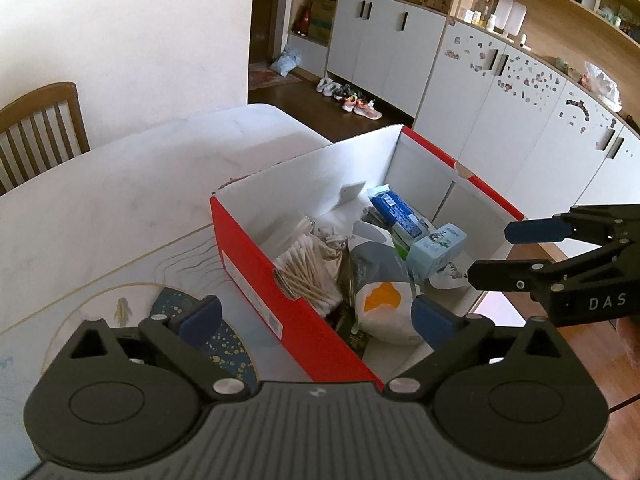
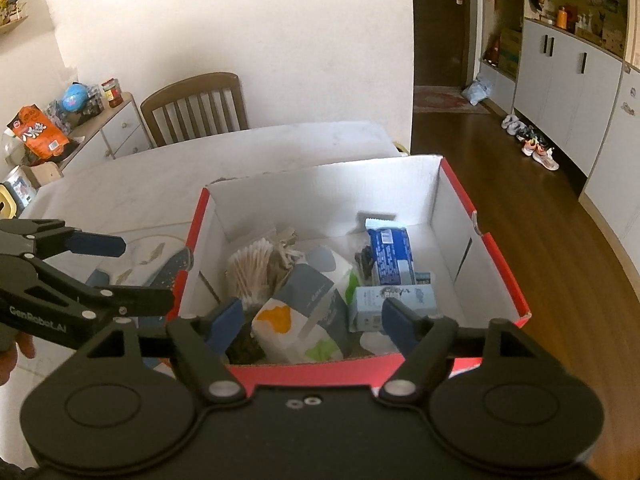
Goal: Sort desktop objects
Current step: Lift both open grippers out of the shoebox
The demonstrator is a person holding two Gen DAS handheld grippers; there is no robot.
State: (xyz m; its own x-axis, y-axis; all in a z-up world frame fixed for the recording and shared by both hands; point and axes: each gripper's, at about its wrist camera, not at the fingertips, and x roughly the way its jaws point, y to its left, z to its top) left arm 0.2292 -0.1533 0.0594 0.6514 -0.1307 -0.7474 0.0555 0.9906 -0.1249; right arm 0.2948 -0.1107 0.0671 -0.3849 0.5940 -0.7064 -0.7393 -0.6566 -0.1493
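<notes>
A red cardboard box (image 1: pixel 256 264) (image 2: pixel 500 264) with white inner walls stands on the white table. It holds a pack of cotton swabs (image 1: pixel 308 268) (image 2: pixel 250 270), a blue wipes packet (image 1: pixel 400 212) (image 2: pixel 390 258), a small light-blue carton (image 1: pixel 438 250) (image 2: pixel 394 304), and a grey and white pouch with an orange patch (image 1: pixel 384 300) (image 2: pixel 296 320). My left gripper (image 1: pixel 316 316) (image 2: pixel 112 276) is open and empty at the box's left wall. My right gripper (image 2: pixel 312 320) (image 1: pixel 496 256) is open and empty at the box's near wall.
A patterned placemat (image 1: pixel 120 312) (image 2: pixel 152 256) with blue shapes lies on the table left of the box. A wooden chair (image 2: pixel 196 108) (image 1: pixel 40 128) stands at the table's far side. A side cabinet with snacks (image 2: pixel 60 128) stands far left. Wood floor and grey cupboards (image 1: pixel 500 120) lie to the right.
</notes>
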